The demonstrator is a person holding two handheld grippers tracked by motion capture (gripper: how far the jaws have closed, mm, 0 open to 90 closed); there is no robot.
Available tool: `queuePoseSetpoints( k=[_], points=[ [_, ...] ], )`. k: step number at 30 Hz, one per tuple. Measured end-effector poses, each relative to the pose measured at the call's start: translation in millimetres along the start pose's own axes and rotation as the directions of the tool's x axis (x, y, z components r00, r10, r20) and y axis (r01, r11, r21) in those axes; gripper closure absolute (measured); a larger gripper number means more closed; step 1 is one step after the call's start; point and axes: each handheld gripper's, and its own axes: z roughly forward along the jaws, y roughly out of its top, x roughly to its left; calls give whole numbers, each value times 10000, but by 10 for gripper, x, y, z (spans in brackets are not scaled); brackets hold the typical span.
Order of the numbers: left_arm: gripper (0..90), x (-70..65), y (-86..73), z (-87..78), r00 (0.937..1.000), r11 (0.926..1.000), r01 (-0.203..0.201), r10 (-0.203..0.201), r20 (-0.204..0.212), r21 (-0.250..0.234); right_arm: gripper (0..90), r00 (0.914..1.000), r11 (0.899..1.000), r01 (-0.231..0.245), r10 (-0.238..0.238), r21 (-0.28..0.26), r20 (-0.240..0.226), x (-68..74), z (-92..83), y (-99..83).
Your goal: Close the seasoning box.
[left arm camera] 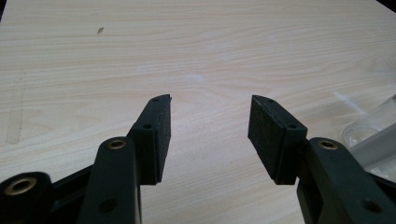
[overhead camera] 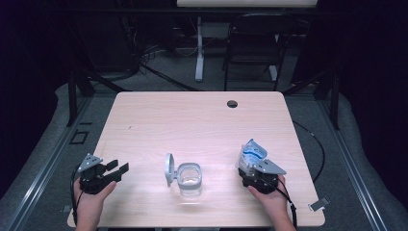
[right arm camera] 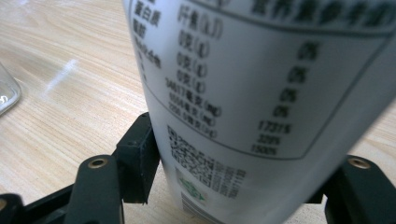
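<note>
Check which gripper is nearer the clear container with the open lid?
Right, narrowly. The right gripper, closed on a white bag, sits just right of the clear container. The left gripper, open and empty, is farther off to its left, on the lid side.

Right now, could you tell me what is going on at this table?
A person works with two handheld grippers. The right gripper is closed on a printed pouch standing on the table. The left gripper rests open, holding nothing. Between them stands a clear jar with its lid flipped open.
</note>
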Motion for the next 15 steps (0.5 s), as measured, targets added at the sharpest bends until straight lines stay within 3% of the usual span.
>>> queuePoseSetpoints(
  k=[15],
  points=[
    [497, 10, 0, -5, 10000, 10000, 43, -43, -22, -64, 374, 9999, 9997, 85, -83, 215, -83, -4, -1, 28]
  ],
)
